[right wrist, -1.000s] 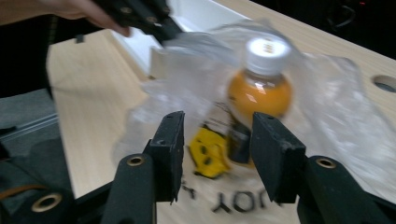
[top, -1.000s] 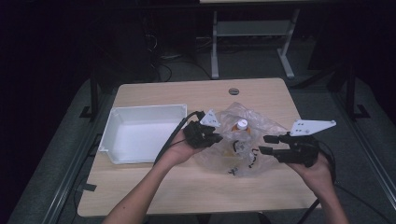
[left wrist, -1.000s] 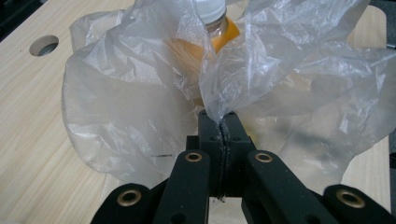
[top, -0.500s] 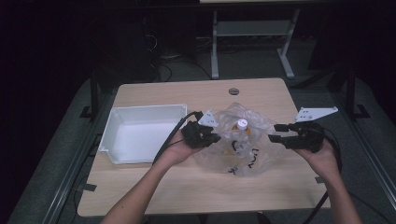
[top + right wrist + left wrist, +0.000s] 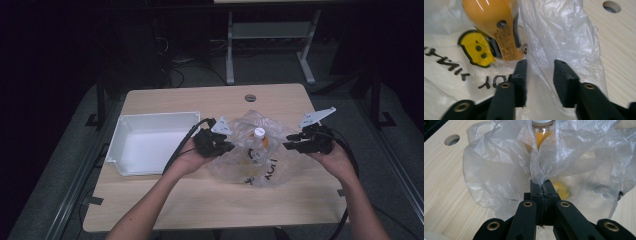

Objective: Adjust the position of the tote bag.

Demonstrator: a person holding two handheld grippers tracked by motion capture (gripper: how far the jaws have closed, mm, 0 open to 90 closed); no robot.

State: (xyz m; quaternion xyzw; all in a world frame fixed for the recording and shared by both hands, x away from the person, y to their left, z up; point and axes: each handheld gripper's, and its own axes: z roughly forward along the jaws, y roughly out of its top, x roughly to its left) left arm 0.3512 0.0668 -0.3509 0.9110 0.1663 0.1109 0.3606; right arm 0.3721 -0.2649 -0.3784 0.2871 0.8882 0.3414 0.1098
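The bottle [image 5: 541, 130] is cut off by the upper edge in the left gripper view; crumpled plastic bag [image 5: 579, 152] veils its body. Black lettering [image 5: 461, 72] on the bag is partly cropped and unreadable.

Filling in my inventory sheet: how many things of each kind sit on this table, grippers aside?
Clear plastic bag: 1
Orange bottle with white cap, inside the bag: 1
White bin: 1
Total: 3
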